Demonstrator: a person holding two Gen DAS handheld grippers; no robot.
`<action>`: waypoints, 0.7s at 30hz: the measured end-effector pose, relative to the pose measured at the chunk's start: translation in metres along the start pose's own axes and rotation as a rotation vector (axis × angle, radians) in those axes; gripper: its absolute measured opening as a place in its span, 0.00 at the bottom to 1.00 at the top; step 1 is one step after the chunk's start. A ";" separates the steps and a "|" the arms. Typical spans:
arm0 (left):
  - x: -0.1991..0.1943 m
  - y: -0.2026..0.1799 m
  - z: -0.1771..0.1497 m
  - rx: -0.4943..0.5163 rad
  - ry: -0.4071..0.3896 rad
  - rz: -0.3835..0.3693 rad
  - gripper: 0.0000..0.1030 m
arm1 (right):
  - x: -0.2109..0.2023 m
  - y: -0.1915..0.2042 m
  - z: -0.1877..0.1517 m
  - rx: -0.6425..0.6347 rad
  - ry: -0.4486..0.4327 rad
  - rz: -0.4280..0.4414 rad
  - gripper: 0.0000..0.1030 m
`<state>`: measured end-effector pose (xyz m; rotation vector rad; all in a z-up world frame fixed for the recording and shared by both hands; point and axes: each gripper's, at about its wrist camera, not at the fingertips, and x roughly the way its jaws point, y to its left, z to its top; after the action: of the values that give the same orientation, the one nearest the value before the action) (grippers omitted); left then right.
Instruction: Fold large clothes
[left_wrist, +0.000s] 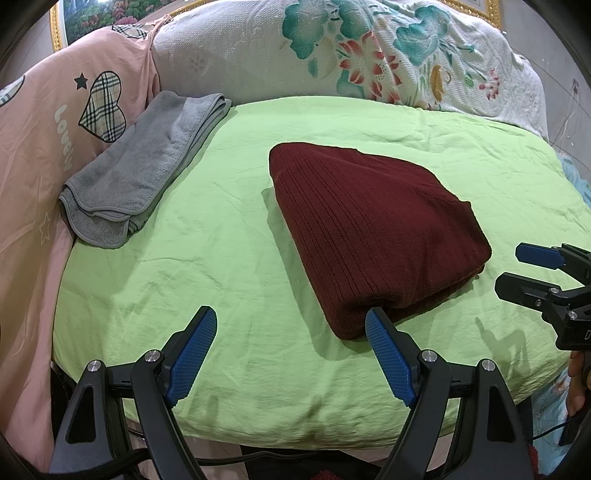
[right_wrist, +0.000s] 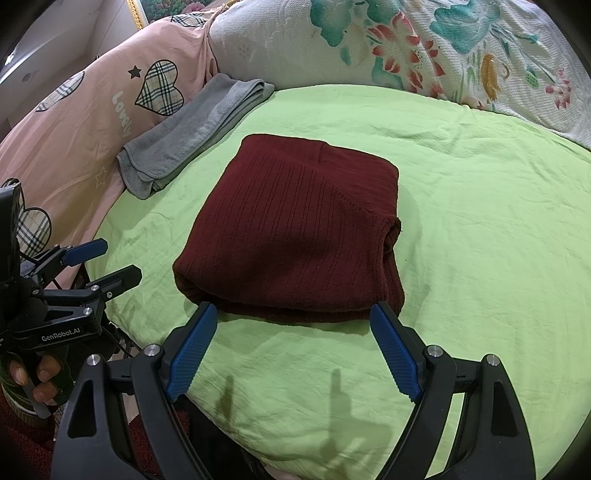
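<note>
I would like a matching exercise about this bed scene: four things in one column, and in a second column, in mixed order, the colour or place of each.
Things:
1. sweater
2. towel
3. sheet
4. quilt

Descriptions:
A. light green, spread under the folded clothes
B. dark red, ribbed, folded in the middle
C. white with flowers, piled at the far side
D. grey, folded, beside the pink cover

Pairs: 1-B, 2-D, 3-A, 4-C

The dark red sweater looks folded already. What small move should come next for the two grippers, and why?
Probably draw both grippers back a little. The dark red sweater lies as a compact folded bundle on the green sheet. The left gripper and the right gripper are open and empty at its near edge, so no grasp seems needed.
</note>
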<state>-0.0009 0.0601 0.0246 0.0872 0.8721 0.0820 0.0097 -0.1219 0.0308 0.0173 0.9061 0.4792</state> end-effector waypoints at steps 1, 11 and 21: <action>0.000 0.000 0.000 0.000 0.000 -0.001 0.81 | 0.000 0.000 0.000 -0.001 0.000 0.000 0.82; 0.001 -0.001 0.001 0.003 -0.002 0.000 0.81 | 0.000 -0.001 0.000 -0.002 0.000 0.002 0.82; 0.007 -0.002 0.010 0.011 -0.015 -0.003 0.81 | 0.001 -0.008 0.004 0.025 -0.003 0.001 0.82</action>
<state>0.0110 0.0588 0.0255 0.0969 0.8582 0.0737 0.0165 -0.1275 0.0310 0.0415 0.9086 0.4692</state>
